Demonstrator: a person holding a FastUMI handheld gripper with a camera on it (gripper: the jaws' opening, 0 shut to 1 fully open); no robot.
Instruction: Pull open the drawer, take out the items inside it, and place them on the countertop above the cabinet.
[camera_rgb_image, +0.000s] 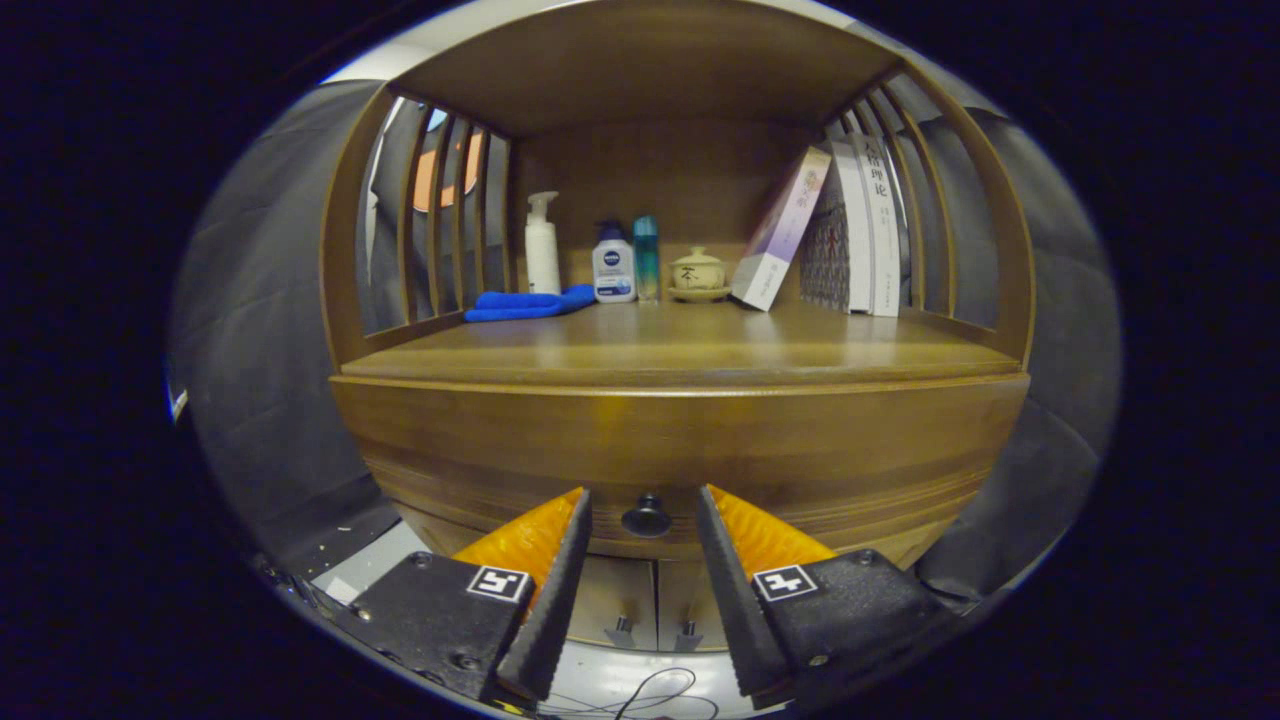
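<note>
Tool (645, 560) spread wide, holding nothing, touching nothing. Drawer (680, 450) shut, just ahead; knob (646, 516) centred between fingertips, not contacted. Tabletop (680, 345) beyond, above drawer.

My gripper (645, 520) sits with its fingers spread, and the drawer knob (646, 516) lies at twelve o'clock just ahead, between the tips, untouched. The drawer front (680, 450) is under the countertop (680, 345). On the countertop's back, from ten to two o'clock: cloth (528, 303), pump bottle (541, 245), two smaller bottles (613, 264), lidded cup (698, 273), leaning books (830, 235).
</note>
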